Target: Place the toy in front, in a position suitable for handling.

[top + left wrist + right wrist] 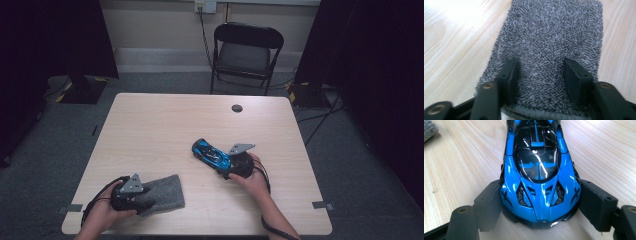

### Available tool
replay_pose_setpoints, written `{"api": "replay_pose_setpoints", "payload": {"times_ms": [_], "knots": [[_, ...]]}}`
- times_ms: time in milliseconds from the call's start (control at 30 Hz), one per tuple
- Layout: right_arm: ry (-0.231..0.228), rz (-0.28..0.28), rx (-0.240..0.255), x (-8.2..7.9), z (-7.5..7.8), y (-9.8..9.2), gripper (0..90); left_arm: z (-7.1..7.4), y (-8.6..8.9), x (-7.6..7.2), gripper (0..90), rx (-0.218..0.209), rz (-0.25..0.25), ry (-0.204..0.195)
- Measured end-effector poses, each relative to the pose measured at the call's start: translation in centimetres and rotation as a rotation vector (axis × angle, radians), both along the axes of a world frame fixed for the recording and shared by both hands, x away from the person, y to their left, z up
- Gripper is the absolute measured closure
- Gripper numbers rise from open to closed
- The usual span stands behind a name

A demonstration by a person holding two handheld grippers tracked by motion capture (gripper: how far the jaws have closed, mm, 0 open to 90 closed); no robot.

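Near left, at the table's front edge: left gripper (141, 200), black body with grey three-cornered plate, held in a hand (102, 216); jaws half apart, straddling the near end of a grey cloth (164, 194), pads sunk into the pile on either side, a hump of fabric between them; not clear whether pinched tight.

Same cloth in left gripper view (554, 47): oblong, rounded corners, nubby terry loops in mottled grey, stitched hem at the near end, lying flat on the tabletop (454, 45).

Near right, a little farther in: right gripper (226, 170), black, grey plate on top, held in a hand (255, 181); jaws clamped on one end of a toy car (211, 153), pads against both flanks.

Same car in right gripper view (540, 170): glossy blue shell, black roof and tinted canopy, low wedge shape, vented end nearest the camera, resting on the table.

Beneath all: table (165, 125), pale wood-grain laminate, rounded corners, dark round cap (237, 108) near the far edge.

Far: black folding chair (246, 52), padded seat, on grey carpet.
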State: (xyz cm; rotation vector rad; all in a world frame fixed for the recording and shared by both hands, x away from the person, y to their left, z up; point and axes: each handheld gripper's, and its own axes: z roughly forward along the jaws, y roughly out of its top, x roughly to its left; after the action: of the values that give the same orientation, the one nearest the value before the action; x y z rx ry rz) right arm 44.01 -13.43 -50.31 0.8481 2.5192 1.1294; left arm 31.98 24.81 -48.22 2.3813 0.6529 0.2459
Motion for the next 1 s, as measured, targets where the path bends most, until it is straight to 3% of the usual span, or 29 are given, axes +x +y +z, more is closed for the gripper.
{"api": "replay_pose_setpoints", "payload": {"times_ms": [167,333,400,533,767,1000], "knots": [[0.0,0.0,0.0,0.0,0.0,0.0,24.4,0.1,-0.3,0.0,54.2,0.002,0.013,0.013],[0.0,0.0,0.0,0.0,0.0,0.0,24.4,0.6,-1.0,-0.1,64.5,0.053,0.022,0.027],[0.001,0.0,0.0,0.0,0.0,0.0,24.4,0.6,-1.2,-0.2,66.4,0.052,0.03,0.023],[0.001,0.0,0.001,0.0,0.0,0.0,24.4,0.5,-1.2,-0.3,68.8,0.037,0.047,0.018],[0.002,0.0,0.001,0.0,0.0,0.0,24.4,0.8,-1.6,-0.2,73.4,0.043,0.115,0.061],[0.002,-0.001,0.001,0.0,0.0,0.0,24.4,1.2,-1.5,-0.3,74.3,-0.017,0.154,0.112]]}}
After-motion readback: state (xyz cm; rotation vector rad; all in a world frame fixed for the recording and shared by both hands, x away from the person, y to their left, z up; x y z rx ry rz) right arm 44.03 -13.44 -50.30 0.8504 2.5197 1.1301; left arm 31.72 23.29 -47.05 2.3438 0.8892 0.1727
